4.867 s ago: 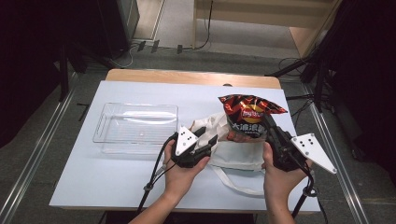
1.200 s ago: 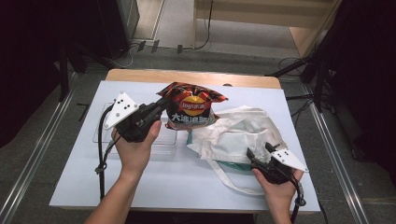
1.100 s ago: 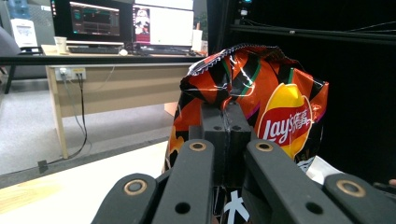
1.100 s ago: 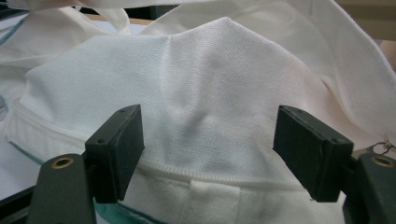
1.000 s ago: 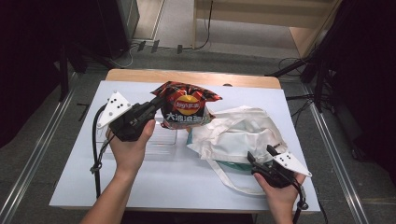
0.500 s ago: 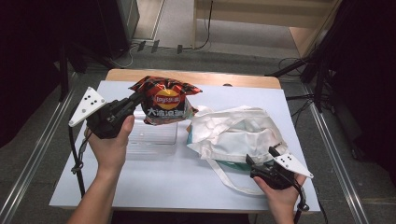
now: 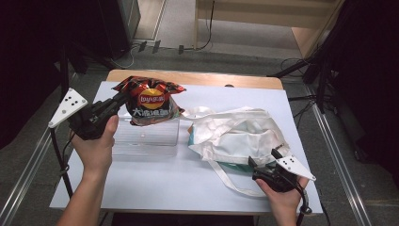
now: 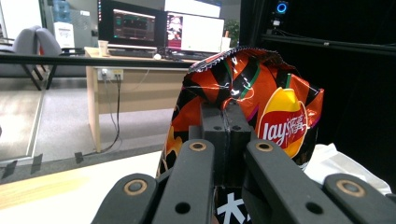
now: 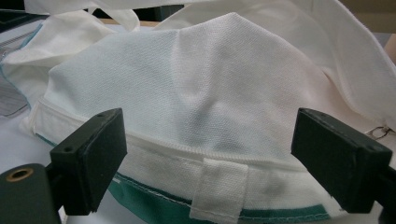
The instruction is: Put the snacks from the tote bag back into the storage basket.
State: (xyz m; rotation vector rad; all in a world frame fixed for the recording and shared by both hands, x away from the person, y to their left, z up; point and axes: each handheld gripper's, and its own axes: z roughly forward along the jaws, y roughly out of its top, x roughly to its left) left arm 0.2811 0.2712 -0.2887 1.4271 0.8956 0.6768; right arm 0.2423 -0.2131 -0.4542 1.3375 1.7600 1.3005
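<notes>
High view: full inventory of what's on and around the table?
chip bag: 1, red and orange with a yellow logo, held in the air over the clear bin
clear bin: 1, see-through plastic, left half of the table
tote bag: 1, white cloth with a teal edge, crumpled on the right half, straps loose
table: 1, white top with a wooden far edge
desk with monitors: 1, wooden, in the room behind, seen in the left gripper view
left tool: 1, black, shut on the chip bag's edge
right tool: 1, black, jaws have just been opening, at the tote bag's near edge, pads off the cloth
</notes>
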